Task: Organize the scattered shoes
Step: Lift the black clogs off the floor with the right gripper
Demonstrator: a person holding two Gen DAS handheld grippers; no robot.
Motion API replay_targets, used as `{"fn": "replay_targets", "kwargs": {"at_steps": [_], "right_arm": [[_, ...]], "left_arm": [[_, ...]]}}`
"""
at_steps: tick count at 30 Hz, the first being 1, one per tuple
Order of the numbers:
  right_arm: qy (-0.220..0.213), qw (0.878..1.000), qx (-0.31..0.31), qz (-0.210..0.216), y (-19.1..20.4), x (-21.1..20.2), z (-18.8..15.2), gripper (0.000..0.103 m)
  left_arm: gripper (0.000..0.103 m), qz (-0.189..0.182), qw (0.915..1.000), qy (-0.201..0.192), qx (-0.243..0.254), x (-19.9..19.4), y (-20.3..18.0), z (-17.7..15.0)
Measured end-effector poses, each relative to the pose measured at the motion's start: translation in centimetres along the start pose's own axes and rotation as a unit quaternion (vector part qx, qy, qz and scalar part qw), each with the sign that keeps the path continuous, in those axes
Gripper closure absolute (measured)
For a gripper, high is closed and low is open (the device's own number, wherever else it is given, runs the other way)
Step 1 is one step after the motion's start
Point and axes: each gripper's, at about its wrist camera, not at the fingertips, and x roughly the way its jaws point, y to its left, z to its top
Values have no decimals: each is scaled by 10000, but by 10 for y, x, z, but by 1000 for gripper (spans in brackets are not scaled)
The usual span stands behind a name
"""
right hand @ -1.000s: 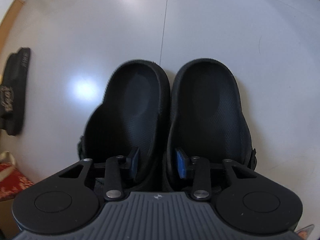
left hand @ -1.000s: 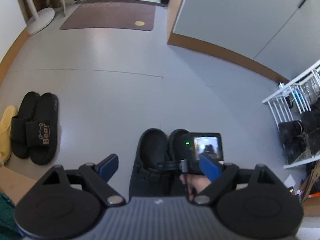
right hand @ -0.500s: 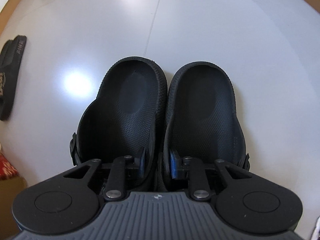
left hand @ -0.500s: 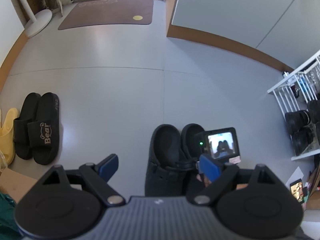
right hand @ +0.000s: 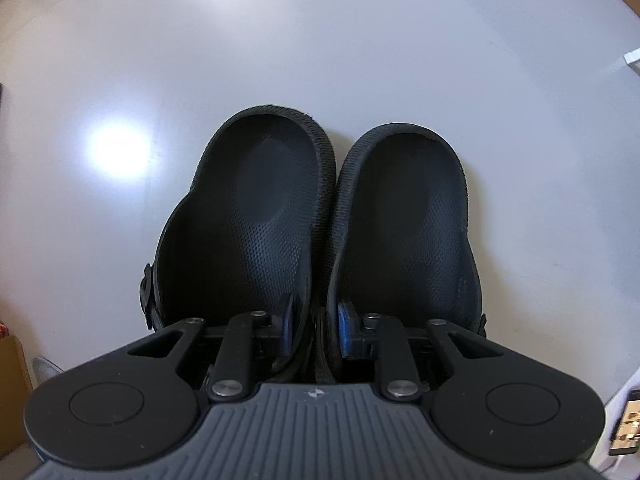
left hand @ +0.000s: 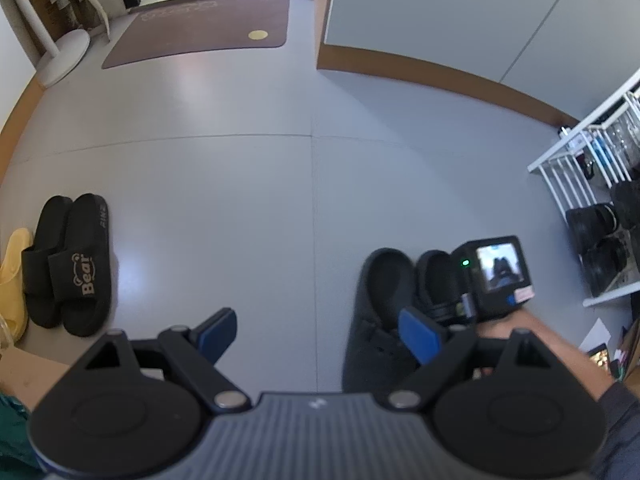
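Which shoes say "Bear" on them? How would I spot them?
Look along the left edge of the grey tiled floor, far from the white wire shoe rack. The pair of black slide sandals lies beside a yellow slipper; only they have open toes and pale "Bear" lettering on the strap.

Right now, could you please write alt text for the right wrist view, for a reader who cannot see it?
The right gripper, pointing down, pinches together the inner walls of a pair of black clogs, its jaws closing with one blue pad inside each shoe. The clogs sit side by side over a pale grey floor with a bright glare spot to their left.
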Motion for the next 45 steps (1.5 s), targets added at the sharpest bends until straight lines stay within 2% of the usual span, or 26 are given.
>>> {"fn": "replay_targets", "kwargs": {"at_steps": [5,11,17,23,29,34,40,45], "right_arm": [[177,9996,217,23,-32,0,1,79],[408,9988,275,29,-43,1,11,78],[716,9972,212,2,-28,10,22,73],[1244,9922,29,91,-32,26,28,67],[1564,9874,-105,234,-36,32,41,59],[1577,9871,-31,271,-40,31,48,58],[1328,9904,-27,394,-46,21,44,62],[1016,9929,254,561,-58,3,41,74]], "left_arm": [[13,4,10000,22,45,4,-2,-3],[13,-10,9999,42,118,5,-4,-4],[13,32,9999,84,144,7,-3,-6],[13,57,9998,115,151,5,-5,-7],[13,42,9997,113,235,4,-11,-2],[13,41,9994,139,315,7,-16,1],[13,-12,9994,89,325,6,-22,3],[13,-105,9992,0,394,0,-33,2]]}}
